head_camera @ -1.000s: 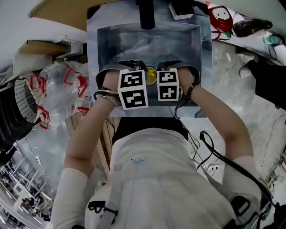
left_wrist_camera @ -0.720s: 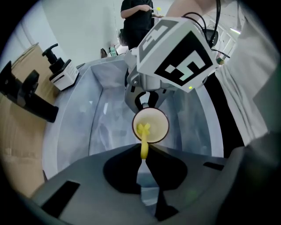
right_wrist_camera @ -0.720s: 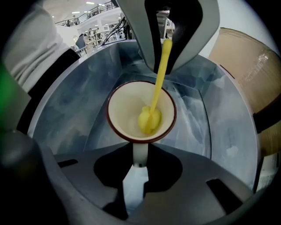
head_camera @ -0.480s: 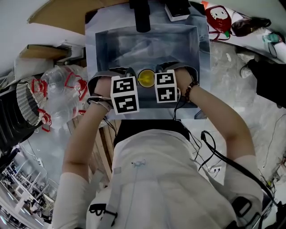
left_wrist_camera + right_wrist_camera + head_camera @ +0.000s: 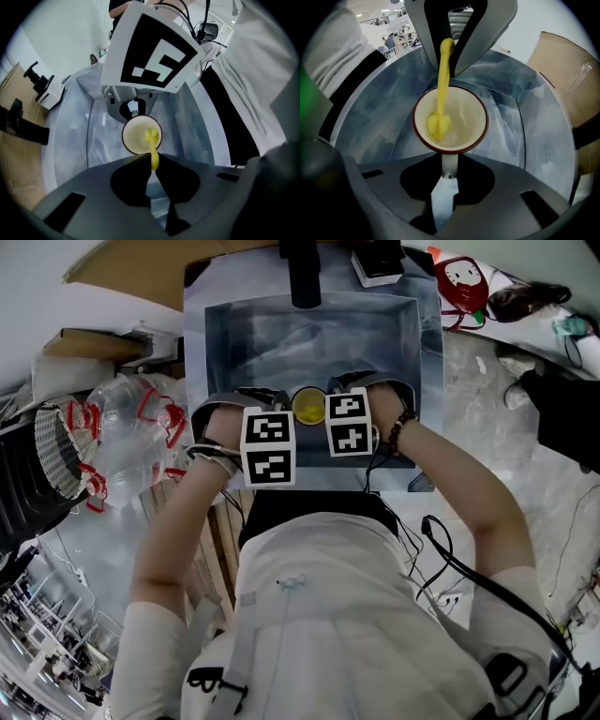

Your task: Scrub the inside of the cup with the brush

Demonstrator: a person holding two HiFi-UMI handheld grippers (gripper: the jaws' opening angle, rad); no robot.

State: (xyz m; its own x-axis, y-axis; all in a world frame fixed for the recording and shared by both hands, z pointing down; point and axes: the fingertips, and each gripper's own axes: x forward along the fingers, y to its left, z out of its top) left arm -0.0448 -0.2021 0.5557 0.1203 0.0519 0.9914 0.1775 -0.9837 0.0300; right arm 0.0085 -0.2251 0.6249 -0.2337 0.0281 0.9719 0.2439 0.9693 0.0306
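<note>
Left tongs (image 5: 153, 165) shifted back; one cup (image 5: 465, 116), one brush (image 5: 441, 89).

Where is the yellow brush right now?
In the right gripper view, the yellow plastic brush, held by the left gripper, has its head inside the red-rimmed cream cup, towards its left side, over the steel sink.

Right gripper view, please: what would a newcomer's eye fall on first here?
A bright yellow brush reaches into a cream cup with a dark red rim, its head low inside. The right gripper clamps the cup's handle over a grey sink, and the left gripper pinches the brush.
</note>
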